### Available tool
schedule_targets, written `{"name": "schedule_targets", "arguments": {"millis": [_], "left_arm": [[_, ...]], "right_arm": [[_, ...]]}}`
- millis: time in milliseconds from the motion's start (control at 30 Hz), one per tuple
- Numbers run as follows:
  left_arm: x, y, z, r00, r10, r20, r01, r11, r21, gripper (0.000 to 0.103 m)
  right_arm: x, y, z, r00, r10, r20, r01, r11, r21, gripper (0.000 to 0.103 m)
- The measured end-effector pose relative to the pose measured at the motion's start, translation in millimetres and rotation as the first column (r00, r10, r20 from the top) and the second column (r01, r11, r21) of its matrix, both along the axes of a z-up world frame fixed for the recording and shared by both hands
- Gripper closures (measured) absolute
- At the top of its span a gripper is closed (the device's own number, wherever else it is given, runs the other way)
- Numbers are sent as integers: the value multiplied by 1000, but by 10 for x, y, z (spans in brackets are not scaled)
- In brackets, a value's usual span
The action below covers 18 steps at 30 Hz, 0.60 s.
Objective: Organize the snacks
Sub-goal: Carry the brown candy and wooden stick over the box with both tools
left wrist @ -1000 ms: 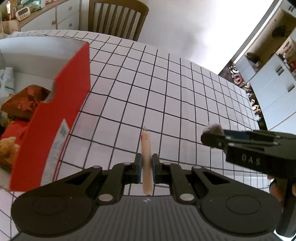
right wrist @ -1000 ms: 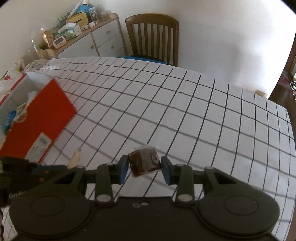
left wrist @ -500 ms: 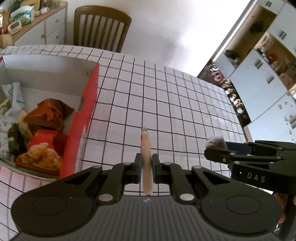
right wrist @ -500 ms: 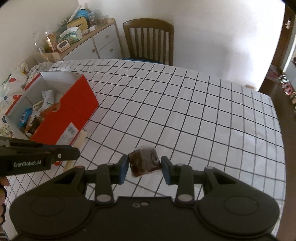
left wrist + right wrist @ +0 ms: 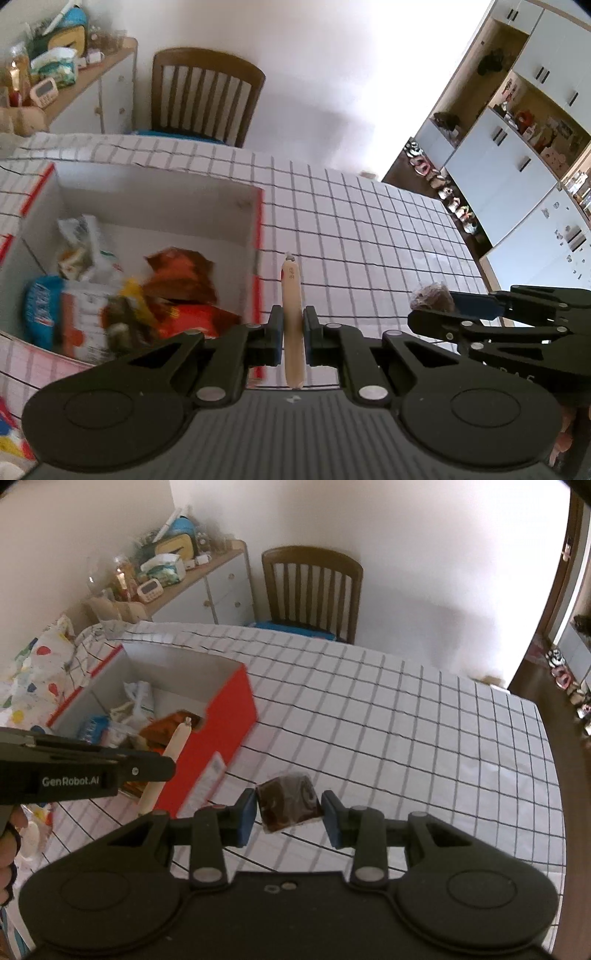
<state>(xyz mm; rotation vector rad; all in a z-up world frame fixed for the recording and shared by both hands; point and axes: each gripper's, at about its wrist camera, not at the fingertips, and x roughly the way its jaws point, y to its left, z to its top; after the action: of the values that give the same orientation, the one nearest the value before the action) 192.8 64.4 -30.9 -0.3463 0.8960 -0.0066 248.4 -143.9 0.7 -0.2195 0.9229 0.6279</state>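
My left gripper [image 5: 293,330] is shut on a long pale sausage stick [image 5: 291,291] and holds it in the air over the right wall of the red cardboard box [image 5: 257,236]. The stick [image 5: 177,738] and the box [image 5: 229,709] also show in the right wrist view. My right gripper [image 5: 289,810] is shut on a dark brown wrapped cake [image 5: 288,799], in the air to the right of the box; the cake [image 5: 432,295] also shows in the left wrist view. The box holds several snack packets [image 5: 177,280].
The table [image 5: 406,720] has a white cloth with a black grid. A wooden chair [image 5: 312,587] stands at its far side. A sideboard [image 5: 207,590] with clutter is at the back left. White cupboards [image 5: 517,166] stand on the right.
Both grippers have risen and moved left toward the box with their snacks still held. The box's inside has come into view below the left gripper.
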Motion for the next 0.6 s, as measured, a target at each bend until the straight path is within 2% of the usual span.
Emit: {"name": "schedule_targets", "arguments": {"millis": [433,600], "left_arm": [[-140,799,186,998,46,51,-50,996,69,92],[-118,1038,162,996,61,66,-69,989,131,92]], "right_arm": [[-248,744,177,997,59,55,-59,998,3,66],[-267,1012,146,995,81,55,-82,997,14,66]]}}
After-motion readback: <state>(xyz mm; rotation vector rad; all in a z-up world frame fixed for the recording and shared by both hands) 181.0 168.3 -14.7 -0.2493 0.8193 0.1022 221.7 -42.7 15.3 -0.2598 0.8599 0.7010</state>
